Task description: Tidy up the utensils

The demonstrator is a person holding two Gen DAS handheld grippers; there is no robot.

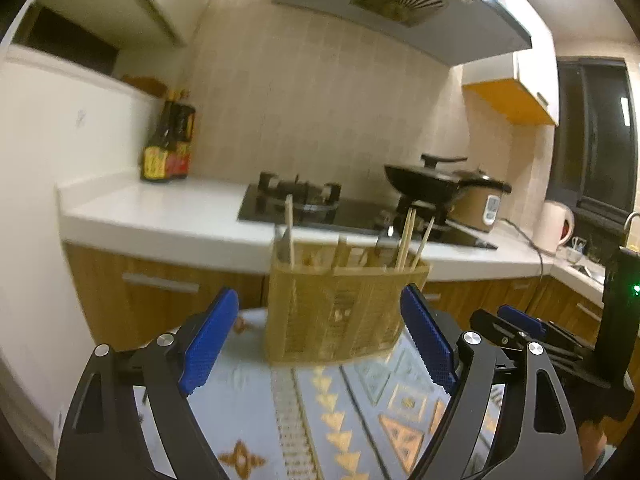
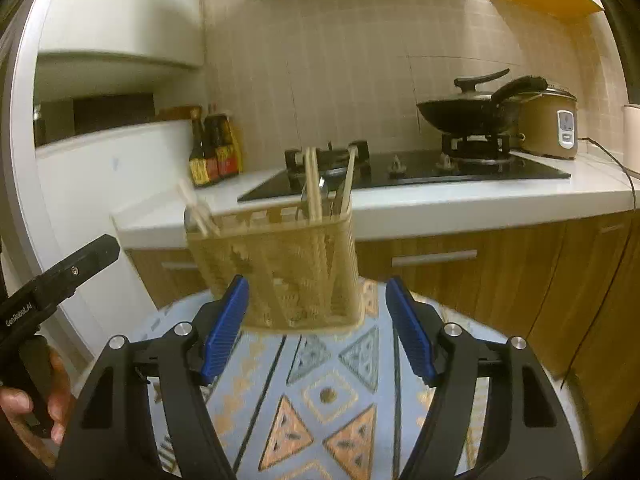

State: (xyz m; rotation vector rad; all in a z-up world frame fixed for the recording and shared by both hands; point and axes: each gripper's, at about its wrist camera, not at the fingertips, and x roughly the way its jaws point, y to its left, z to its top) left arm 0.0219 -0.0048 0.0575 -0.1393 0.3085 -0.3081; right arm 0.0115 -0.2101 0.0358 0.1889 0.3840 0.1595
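The left tool (image 1: 320, 336) is spread wide and holds nothing. Straight ahead of it, past the blue pads (image 1: 208, 344), the woven utensil basket (image 1: 340, 312) stands upright on the patterned desk (image 1: 304, 408). The right tool (image 2: 316, 328) is also spread and empty, with the same basket just ahead between its fingertips; whether they touch it I cannot tell.

In the basket, chopsticks (image 1: 406, 240) lean out of the compartment on the right, a single stick (image 1: 289, 228) and what looks like metal handles rise on the left.

The basket looks light and tall, and appears to sit near the far edge of the desk. A push from either tool, or one pad catching it first, could tip or slide it off. A tool reaching from above could snag the leaning chopsticks and flick them out.
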